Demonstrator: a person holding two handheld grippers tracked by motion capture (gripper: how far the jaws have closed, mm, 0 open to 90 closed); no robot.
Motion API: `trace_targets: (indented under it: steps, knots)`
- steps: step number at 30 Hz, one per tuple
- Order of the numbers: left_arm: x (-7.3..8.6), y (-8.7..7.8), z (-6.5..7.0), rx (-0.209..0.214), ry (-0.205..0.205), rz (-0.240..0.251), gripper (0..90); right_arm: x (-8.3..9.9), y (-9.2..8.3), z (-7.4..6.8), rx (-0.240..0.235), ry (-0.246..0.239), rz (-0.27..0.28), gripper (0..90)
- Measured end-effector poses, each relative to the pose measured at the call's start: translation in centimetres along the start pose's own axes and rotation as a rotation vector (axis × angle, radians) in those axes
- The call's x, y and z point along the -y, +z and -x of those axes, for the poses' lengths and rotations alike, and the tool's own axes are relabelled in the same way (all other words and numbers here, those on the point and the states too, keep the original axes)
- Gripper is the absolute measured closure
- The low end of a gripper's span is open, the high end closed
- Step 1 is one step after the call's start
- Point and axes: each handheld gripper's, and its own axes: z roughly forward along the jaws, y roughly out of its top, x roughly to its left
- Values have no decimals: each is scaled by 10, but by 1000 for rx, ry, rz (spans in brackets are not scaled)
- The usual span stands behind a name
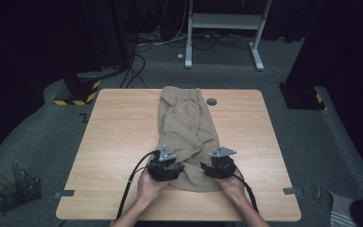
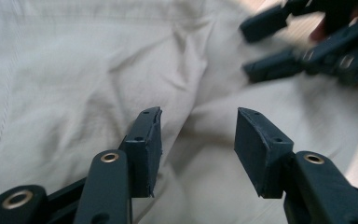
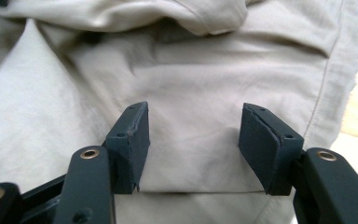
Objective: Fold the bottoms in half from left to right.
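A beige pair of trousers lies lengthwise on the wooden table, wrinkled toward its near end. My left gripper hovers over the near left part of the cloth. In the left gripper view it stands open above creased fabric, with nothing pressed between the pads. My right gripper is over the near right part. In the right gripper view it is open just above the flat cloth beside a side seam. The right gripper also appears, blurred, in the left gripper view.
A round cable grommet sits in the table near the far end of the trousers. On the floor are a wire basket at the left, a yellow-and-black striped base, loose cables and a white desk frame behind.
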Motion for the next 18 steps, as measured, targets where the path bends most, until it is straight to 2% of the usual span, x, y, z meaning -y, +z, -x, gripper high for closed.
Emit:
trace_targets:
  steps: [3,4,6,9,11,12,16,18]
  knots:
    - [6,15,-7,-65,24,-32,529,-5,6,4,7,7,4,434]
    - [6,18,-11,-73,22,-13,528,-7,9,5,4,10,2,433]
    - [3,22,-17,-92,8,-7,532,-13,15,11,0,7,2,430]
    - [2,20,-19,-98,-8,-3,517,-20,21,17,3,6,-9,431]
    - [5,14,-16,-102,-5,11,493,-24,21,16,3,3,-29,473]
    - [7,7,-14,-110,0,24,489,-25,19,15,-14,9,-25,485]
    - [17,-9,-15,-126,-38,48,481,-39,1,11,-56,42,81,488]
    - [21,-12,-18,-136,-61,49,482,-49,-2,7,-70,38,111,499]
